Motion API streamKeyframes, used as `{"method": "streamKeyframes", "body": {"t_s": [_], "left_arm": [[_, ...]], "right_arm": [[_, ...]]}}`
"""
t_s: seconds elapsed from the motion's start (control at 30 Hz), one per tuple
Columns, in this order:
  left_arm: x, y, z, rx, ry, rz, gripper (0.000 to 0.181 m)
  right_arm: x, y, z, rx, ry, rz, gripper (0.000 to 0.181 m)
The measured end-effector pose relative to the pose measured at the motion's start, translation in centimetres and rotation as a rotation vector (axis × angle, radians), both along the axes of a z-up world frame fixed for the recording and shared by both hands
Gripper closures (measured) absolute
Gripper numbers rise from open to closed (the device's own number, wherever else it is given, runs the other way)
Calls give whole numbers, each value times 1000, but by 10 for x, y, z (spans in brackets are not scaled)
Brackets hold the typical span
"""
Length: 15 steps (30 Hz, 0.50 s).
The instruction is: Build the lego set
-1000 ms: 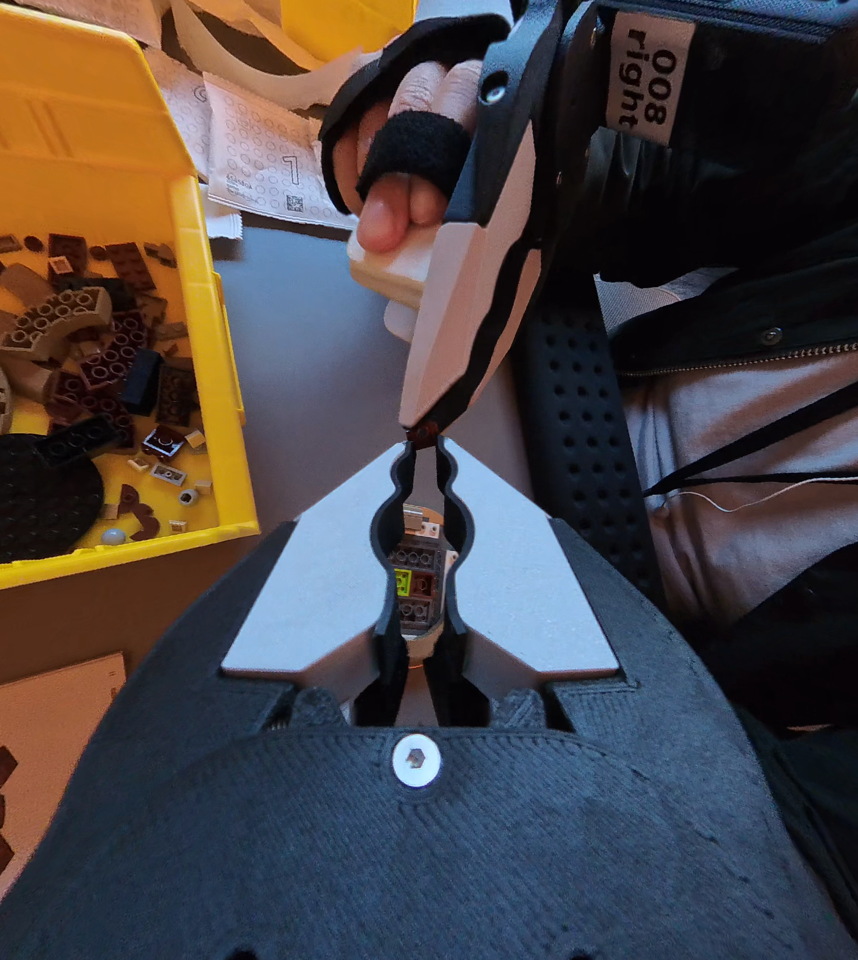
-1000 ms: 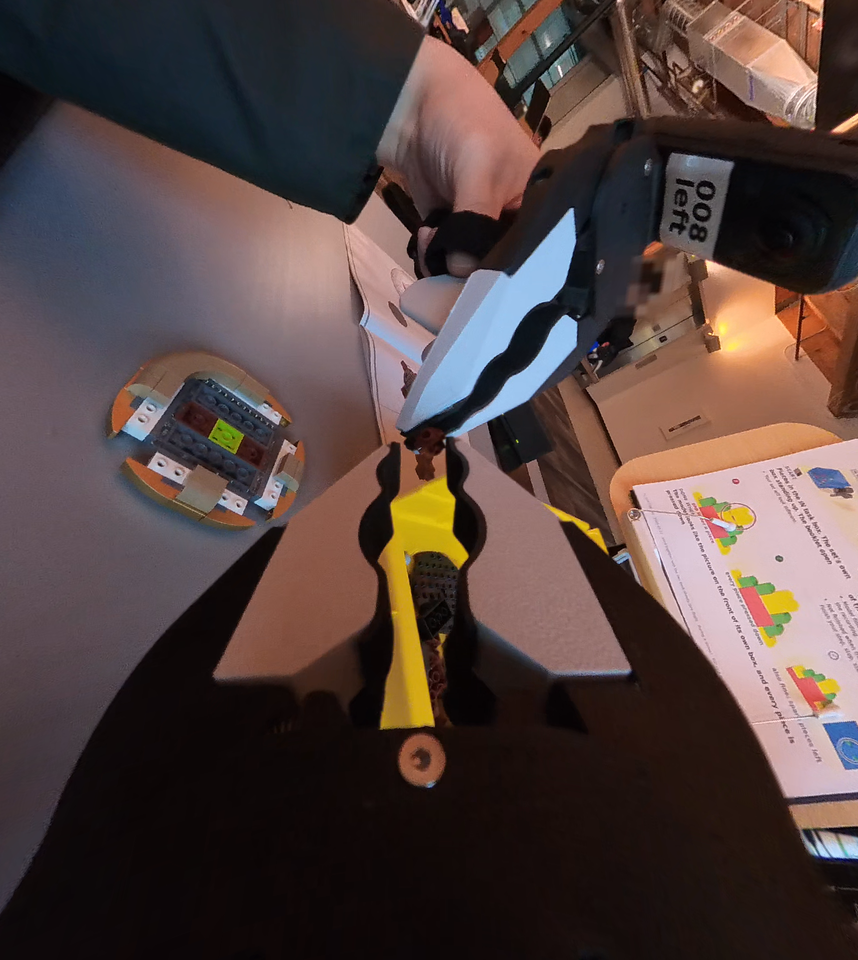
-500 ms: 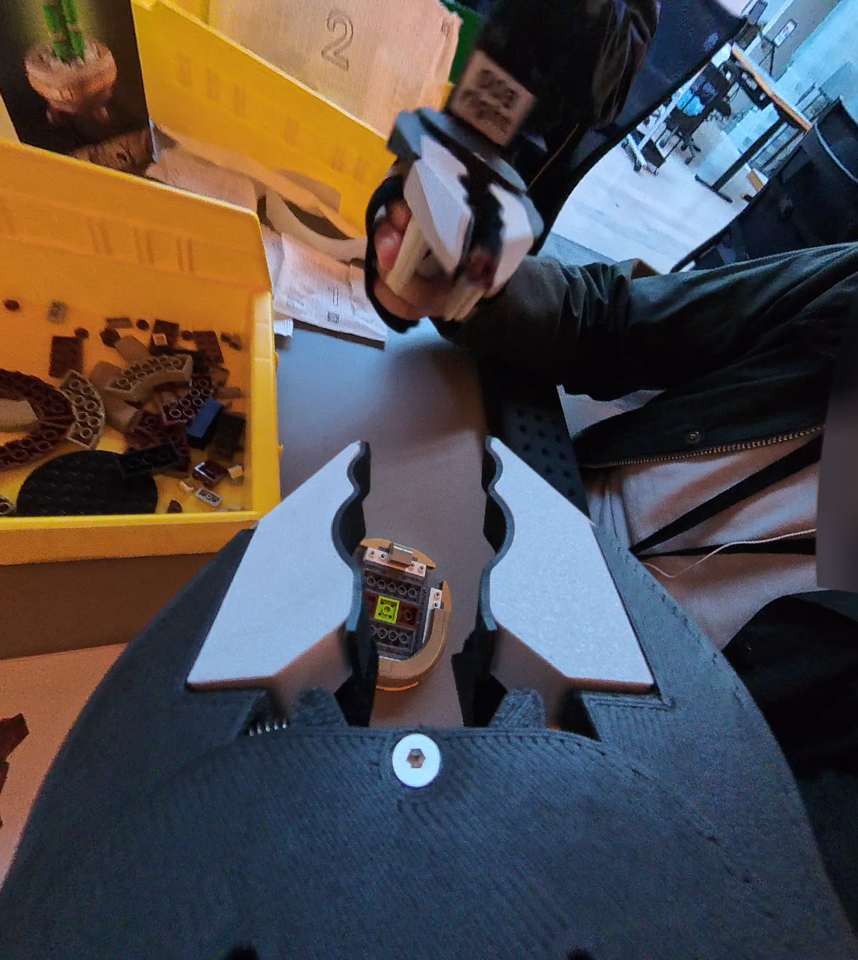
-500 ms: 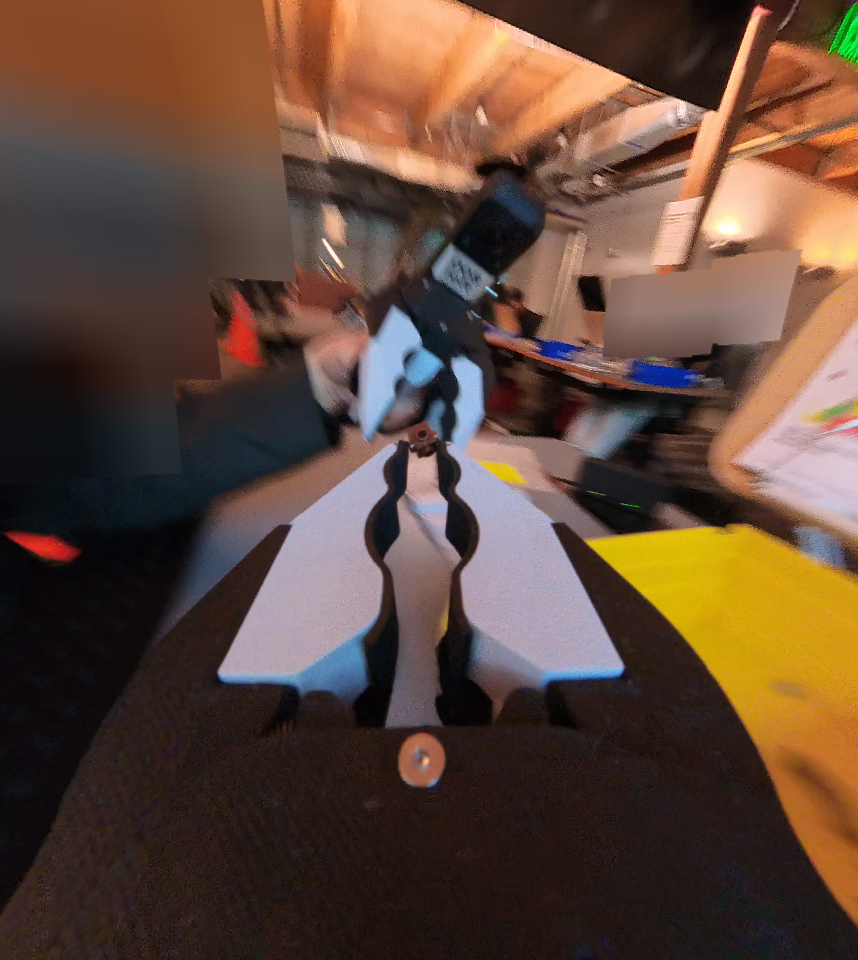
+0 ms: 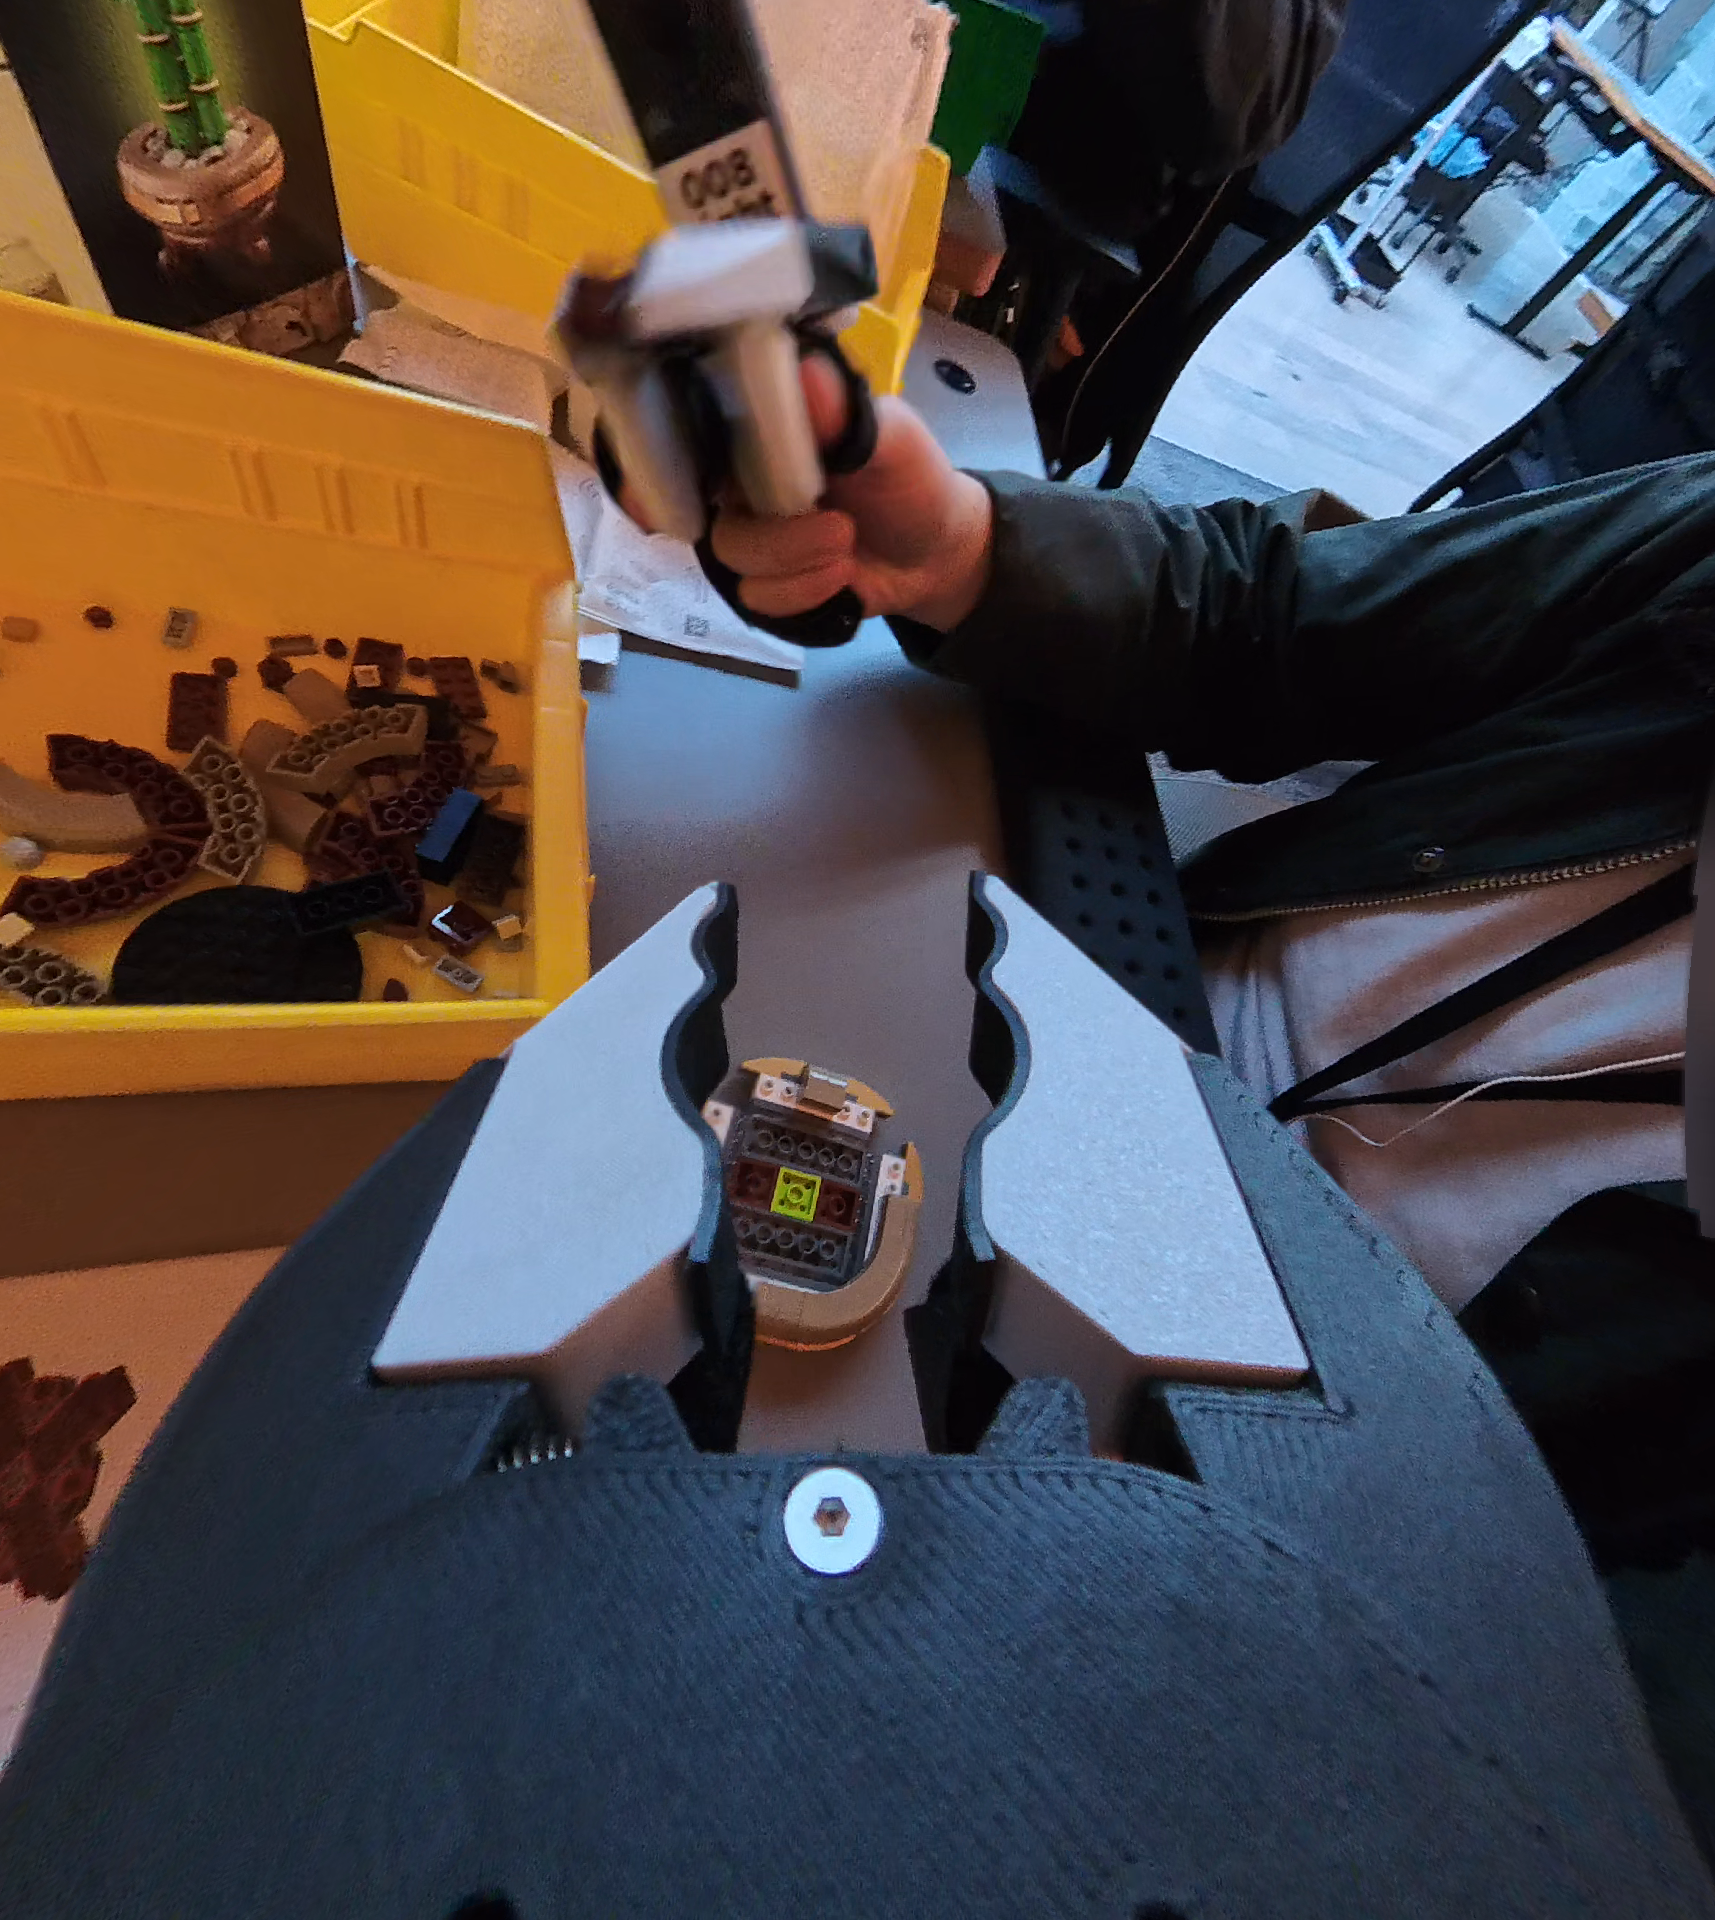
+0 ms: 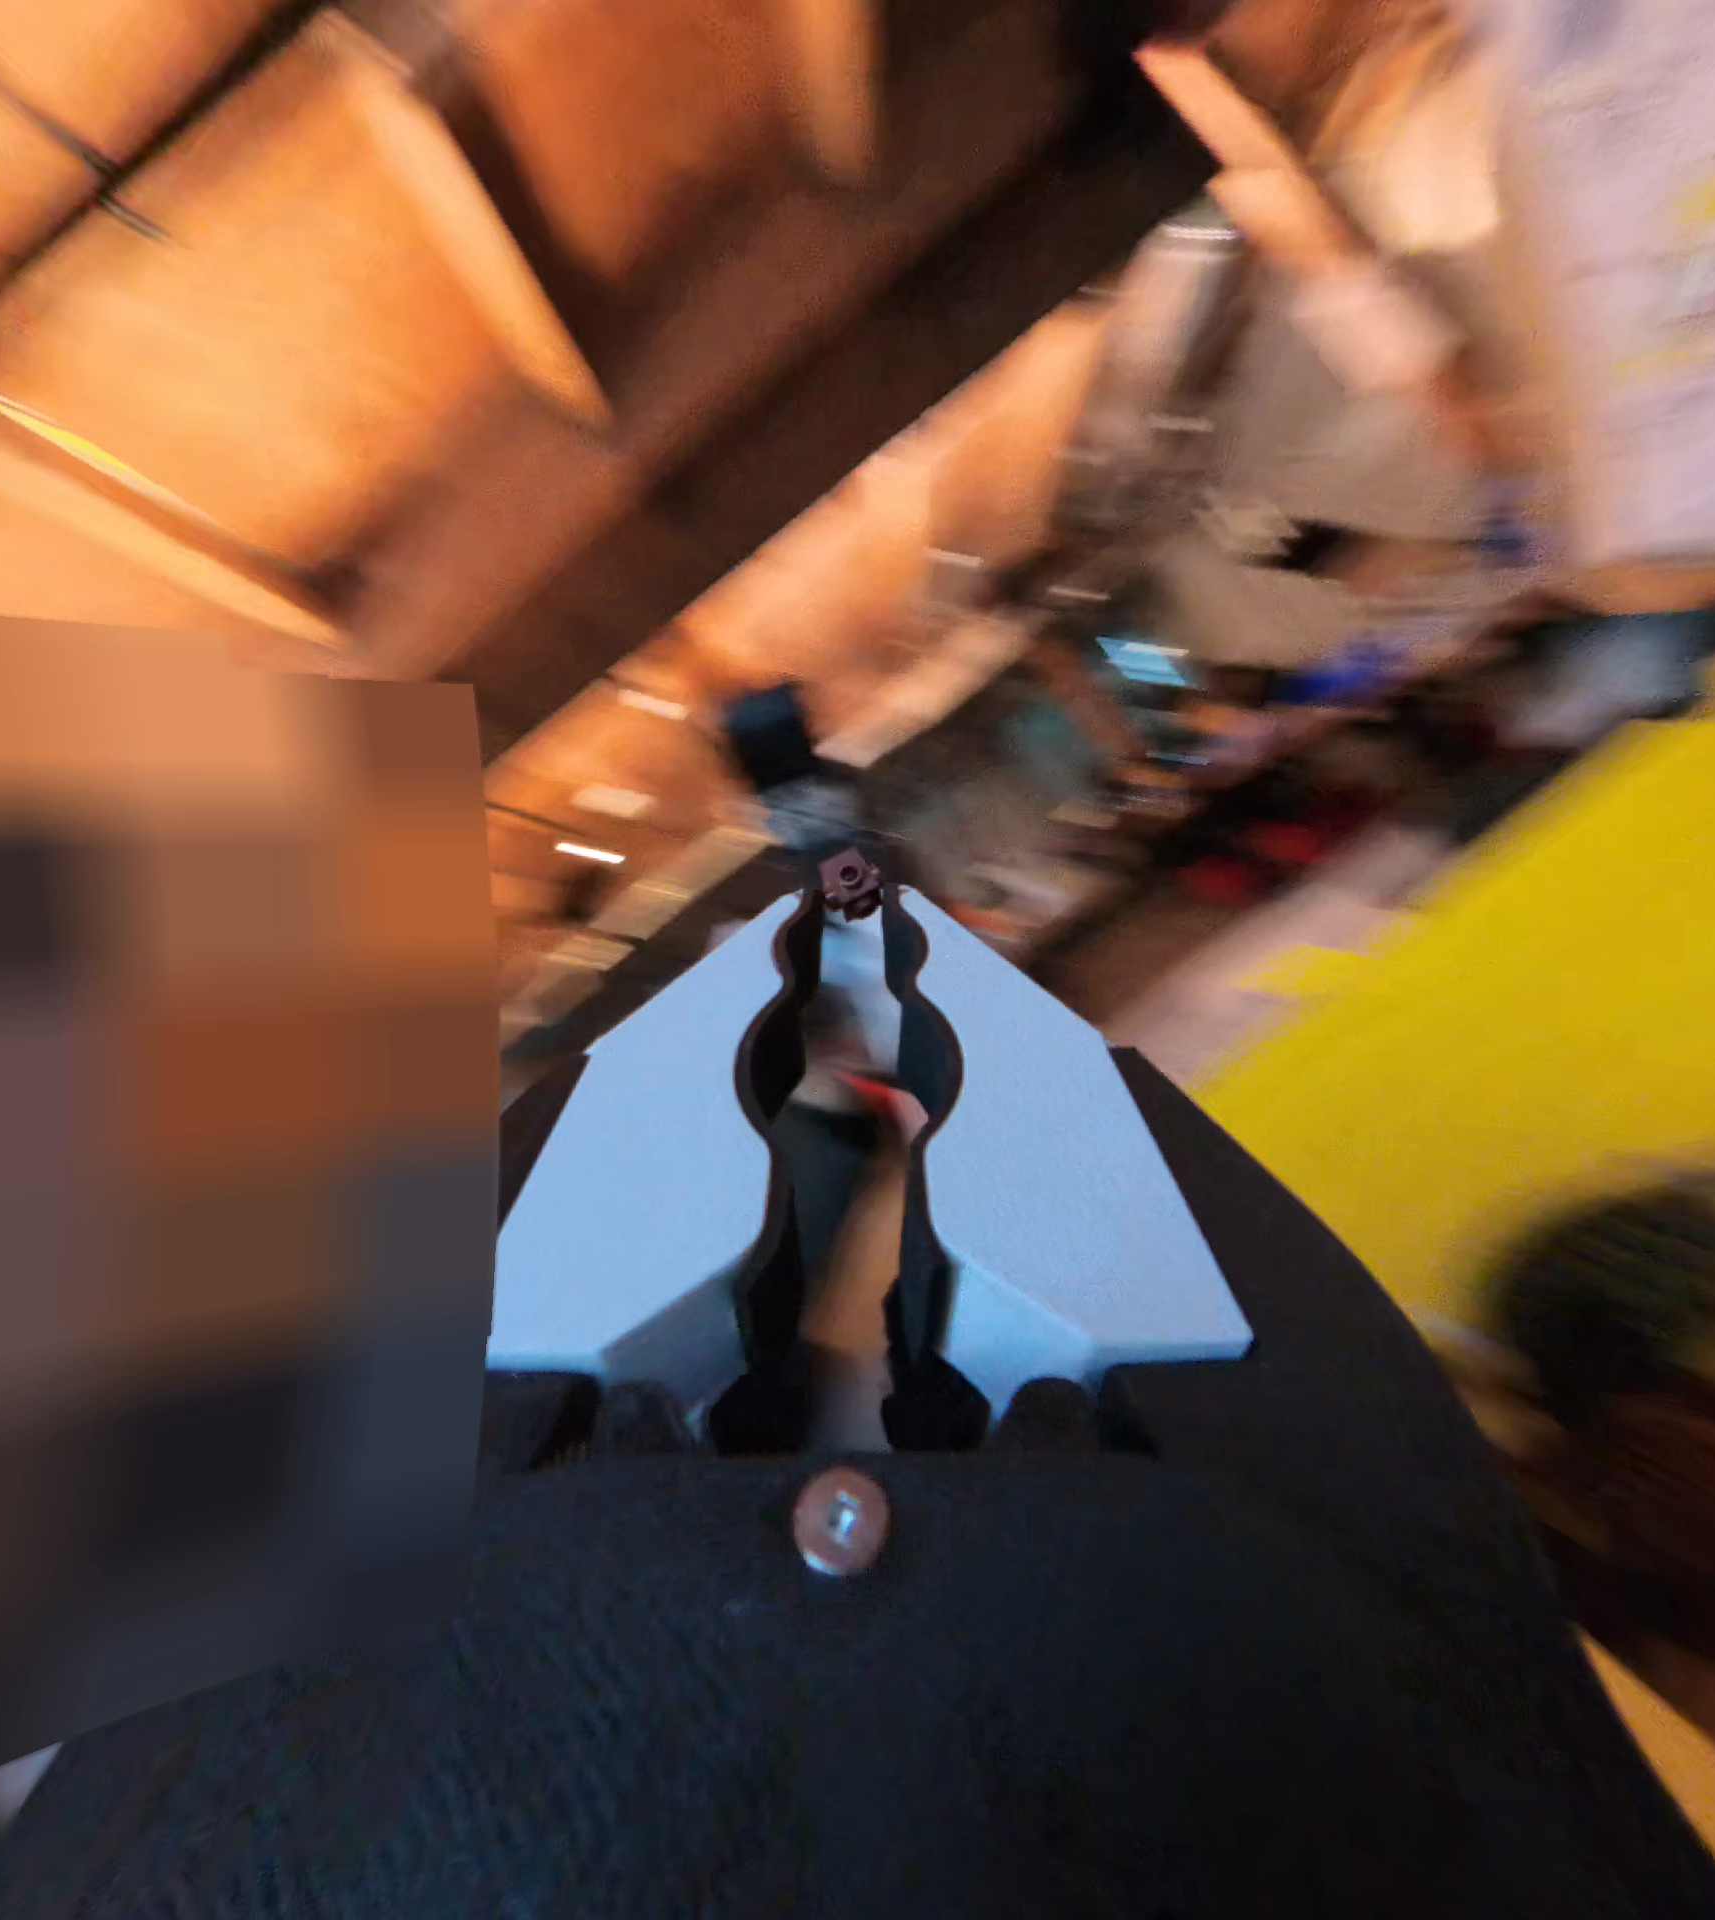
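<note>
Left gripper: the black-and-grey two-finger left gripper has its jaws spread wide with nothing between them, poised above the dark grey tabletop.
Build: the small round lego base with a tan curved rim, grey studded plates and one lime-green stud piece at its centre lies flat on the tabletop, seen through the gap between the left gripper's fingers and touching neither of them.
Right gripper: the black-and-white right gripper has its tips closed on a tiny dark reddish-brown lego piece, pinched at the very ends; the rest of the right wrist view is smeared by blur.
Right gripper, from the left wrist view: it is held raised in a hand over the far side of the table, near the yellow bin's back corner.
Parts bin: the open yellow plastic bin sits left of the build and holds loose brown, grey and black lego parts, among them curved bricks and a black round plate.
Box: a printed carton showing a potted green plant stands behind the bin.
</note>
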State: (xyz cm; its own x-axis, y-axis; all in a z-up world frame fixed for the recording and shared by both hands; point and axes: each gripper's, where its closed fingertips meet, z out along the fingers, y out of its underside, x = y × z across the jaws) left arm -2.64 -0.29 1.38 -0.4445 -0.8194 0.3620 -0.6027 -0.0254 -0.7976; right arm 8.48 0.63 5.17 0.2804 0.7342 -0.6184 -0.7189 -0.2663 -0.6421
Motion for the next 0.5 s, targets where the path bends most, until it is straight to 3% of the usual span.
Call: {"method": "streamKeyframes", "body": {"t_s": [0.03,0.1,0.2,0.4,0.5], "left_arm": [[-1,3,-2,12,8,12,138],[-3,7,-3,17,15,22,138],[-4,13,-3,16,18,49,137],[-14,29,-11,94,71,116,137],[-28,38,-27,170,165,137,137]], "right_arm": [[10,21,-32,-122,-184,-161,173],[41,45,-82,-345,-470,-431,170],[35,47,-92,-394,-537,-447,154],[37,43,-76,-265,-666,-537,151],[7,33,-58,-85,-714,-446,148]]}}
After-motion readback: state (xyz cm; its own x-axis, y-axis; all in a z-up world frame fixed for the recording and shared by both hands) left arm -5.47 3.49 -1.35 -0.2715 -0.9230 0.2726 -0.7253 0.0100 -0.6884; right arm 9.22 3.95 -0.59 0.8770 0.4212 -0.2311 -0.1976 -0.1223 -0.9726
